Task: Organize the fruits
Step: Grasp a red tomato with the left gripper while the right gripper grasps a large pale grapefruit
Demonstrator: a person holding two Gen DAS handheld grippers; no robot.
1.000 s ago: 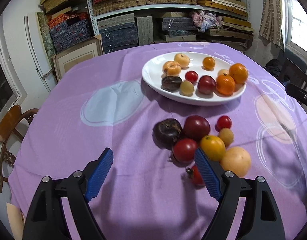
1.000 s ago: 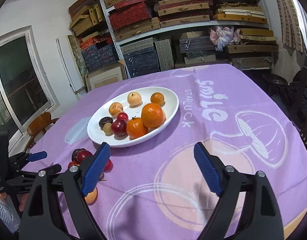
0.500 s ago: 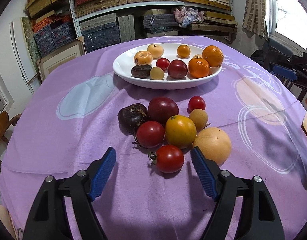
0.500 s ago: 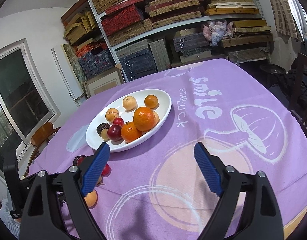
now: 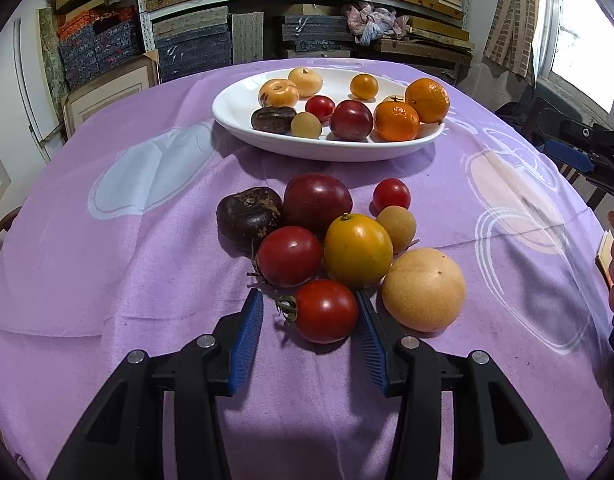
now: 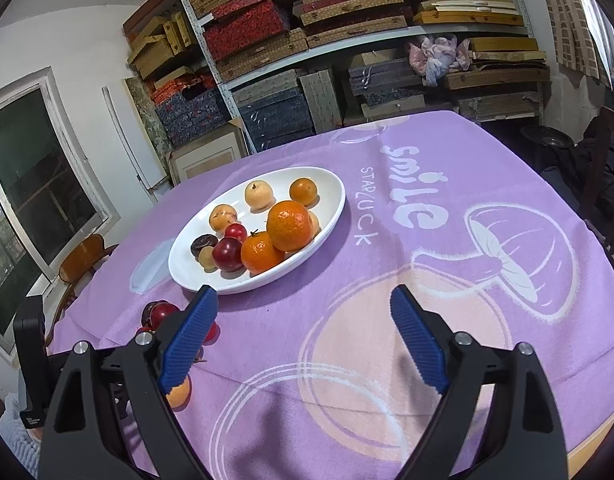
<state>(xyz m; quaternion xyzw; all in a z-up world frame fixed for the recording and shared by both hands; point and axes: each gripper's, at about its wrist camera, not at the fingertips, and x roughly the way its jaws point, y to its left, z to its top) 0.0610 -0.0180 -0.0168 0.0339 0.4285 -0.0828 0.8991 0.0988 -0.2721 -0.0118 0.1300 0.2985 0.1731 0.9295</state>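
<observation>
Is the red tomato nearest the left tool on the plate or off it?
Off: the tomato lies on the purple cloth, short of the white plate.

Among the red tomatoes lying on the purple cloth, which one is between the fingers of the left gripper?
The nearest red tomato, with its green stem pointing left. It lies between the closing left gripper; the other loose fruits lie beyond the fingertips.

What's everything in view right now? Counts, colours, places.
plate: one, white, oval, far side of the cloth
plate fruits: nine clear, a tenth part-hidden; orange, red, tan, dark
loose fruits: eight; red, yellow, tan, dark purple; clustered before the plate
tablecloth: one, purple, pale prints
shelves: stacked boxes, behind the table
chair: one, brown wood, by the window
left gripper: black, blue pads; jaws have just been closing around the nearest red tomato, not yet clamped
right gripper: black, blue pads; open, empty
</observation>
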